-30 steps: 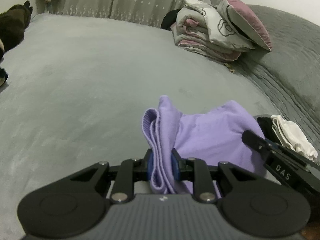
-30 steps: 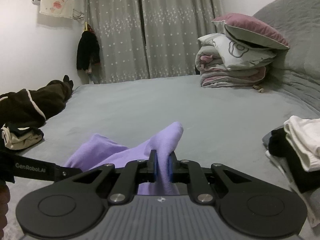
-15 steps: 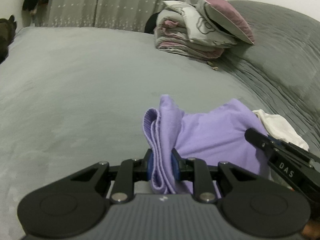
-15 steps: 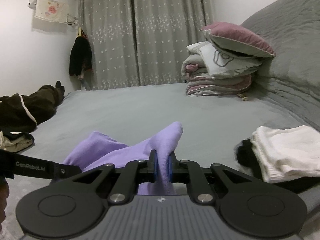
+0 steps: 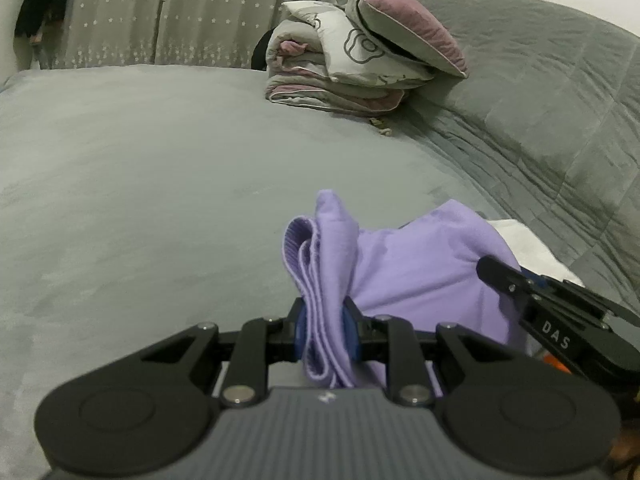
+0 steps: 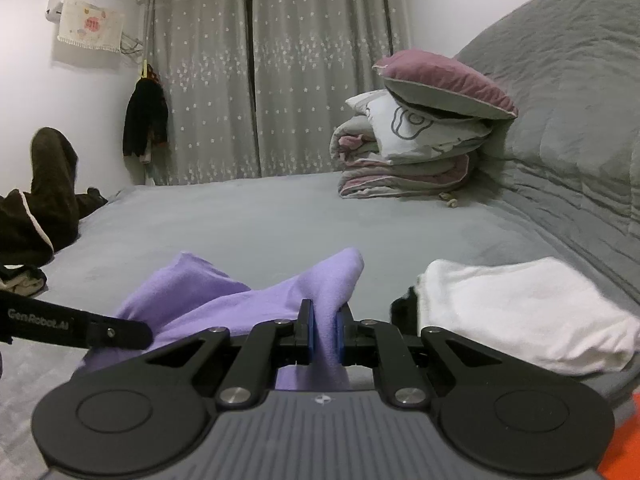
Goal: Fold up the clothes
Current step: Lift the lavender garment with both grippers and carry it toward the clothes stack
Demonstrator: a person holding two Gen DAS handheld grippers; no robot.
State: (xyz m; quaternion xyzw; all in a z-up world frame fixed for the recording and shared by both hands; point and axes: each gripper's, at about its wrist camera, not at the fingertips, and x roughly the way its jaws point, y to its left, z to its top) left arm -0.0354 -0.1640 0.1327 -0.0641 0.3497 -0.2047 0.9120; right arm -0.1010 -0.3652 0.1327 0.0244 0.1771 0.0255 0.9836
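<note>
Left gripper [image 5: 325,332]: its jaws are nearly closed and clamp a bunched, layered edge of the purple garment; the ribbed hem sticks up just past the blue pads.
Right gripper [image 6: 324,334]: its jaws are nearly closed too, pinching another fold of the same garment, whose tip rises above the pads.
Purple garment [image 5: 420,272]: held up between the two grippers over the near part of the bed, sagging in the middle; in the right wrist view [image 6: 208,300] it spreads to the left, toward the other gripper's black finger.
Bed [image 5: 140,184]: covered with a grey sheet, wide and bare in the middle.
White clothes [image 6: 520,312]: a folded stack lying on the bed to the right of the purple garment, near it; something dark shows at the stack's left edge.
Bedding pile [image 6: 412,156]: folded quilts with a mauve pillow [image 6: 444,80] on top, at the far side of the bed against the grey quilted headboard [image 6: 568,92].
Dark clothes [image 6: 36,208]: a brown heap with pale trim at the left edge of the bed.
Curtains [image 6: 256,72]: grey, star-patterned, behind the bed.
Dark jacket [image 6: 144,124]: hangs beside the curtains.
</note>
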